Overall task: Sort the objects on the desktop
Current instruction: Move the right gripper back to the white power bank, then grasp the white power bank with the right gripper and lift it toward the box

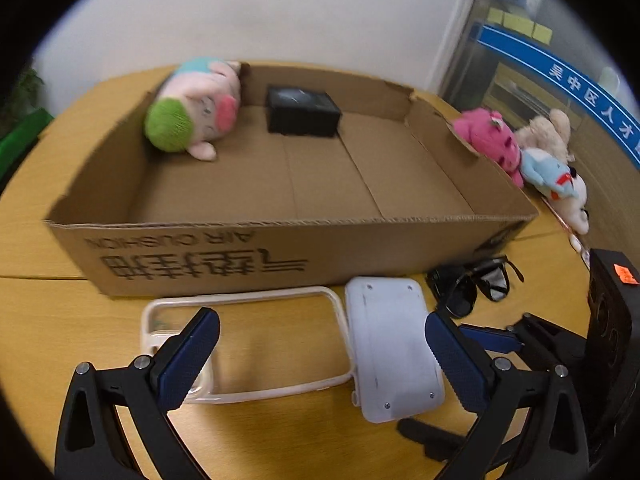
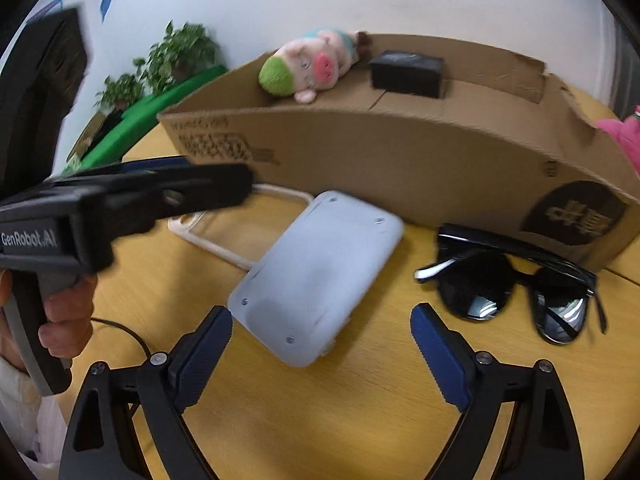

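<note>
Left gripper (image 1: 322,350) fills the lower part of the left wrist view, its blue-padded jaws spread wide with nothing pinched. Between them on the yellow table (image 1: 48,320) lie a clear phone case (image 1: 240,300) at lower centre and a white rounded device (image 1: 394,350) touching its right edge. Black sunglasses (image 1: 472,284) sit just right of centre, close to the front wall of the cardboard box (image 1: 280,248) that spans the middle. Inside the box, a pig plush (image 1: 196,108) lies at upper left and a black box (image 1: 302,110) beside it. Pink and pale soft toys (image 1: 520,148) crowd outside the right wall.

In the right wrist view, the right gripper (image 2: 322,342) at the bottom also stands spread and empty, over the near end of the white device (image 2: 316,276). The sunglasses (image 2: 516,280) lie at right. A hand (image 2: 60,312) holds the other gripper at left.
</note>
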`<state>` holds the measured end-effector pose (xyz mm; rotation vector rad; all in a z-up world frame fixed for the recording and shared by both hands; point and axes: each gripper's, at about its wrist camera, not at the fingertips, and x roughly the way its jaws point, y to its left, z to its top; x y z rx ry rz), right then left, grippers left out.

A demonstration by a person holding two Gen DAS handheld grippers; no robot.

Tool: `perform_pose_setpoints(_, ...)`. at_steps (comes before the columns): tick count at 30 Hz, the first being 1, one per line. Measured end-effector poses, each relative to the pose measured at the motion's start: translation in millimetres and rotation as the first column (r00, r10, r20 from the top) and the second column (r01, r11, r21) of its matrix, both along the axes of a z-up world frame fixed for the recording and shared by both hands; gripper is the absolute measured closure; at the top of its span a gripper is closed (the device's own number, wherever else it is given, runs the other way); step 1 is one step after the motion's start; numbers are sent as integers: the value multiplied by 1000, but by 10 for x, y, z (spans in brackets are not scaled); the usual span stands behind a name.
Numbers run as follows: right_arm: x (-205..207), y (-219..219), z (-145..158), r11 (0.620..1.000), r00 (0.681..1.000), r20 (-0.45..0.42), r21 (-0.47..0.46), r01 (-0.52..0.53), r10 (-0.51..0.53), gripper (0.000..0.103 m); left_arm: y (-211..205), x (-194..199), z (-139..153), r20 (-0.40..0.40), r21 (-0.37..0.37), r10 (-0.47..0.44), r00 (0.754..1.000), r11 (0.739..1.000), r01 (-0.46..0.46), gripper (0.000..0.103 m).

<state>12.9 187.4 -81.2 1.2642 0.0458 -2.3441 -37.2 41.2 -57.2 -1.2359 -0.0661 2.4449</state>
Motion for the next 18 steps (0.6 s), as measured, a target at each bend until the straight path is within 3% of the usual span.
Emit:
perform_pose_setpoints(5, -35, -101, -109, 999, 999, 7, 2, -33, 33, 16, 74, -80, -157, 78, 43, -48, 996, 998, 45, 14)
perform_pose_setpoints(11, 11, -127, -107, 998, 998, -12, 4, -60, 60, 24, 130, -121, -273, 135, 94, -96, 986, 992, 84, 46)
perform_pose_setpoints(13, 55, -82, -104, 998, 998, -17, 0, -63, 63, 30, 198, -116, -291, 154, 112, -129, 980, 987, 112, 63)
perform_pose_setpoints(14, 82, -53, -101, 998, 998, -19, -5, -64, 64, 35, 237, -109, -301, 168, 127, -150, 974, 983, 130, 66)
perform_pose_setpoints(18, 199, 68, -90, 998, 998, -20, -18, -52, 52, 35, 431, 5, -284, 158, 91, -173, 972, 983, 160, 67)
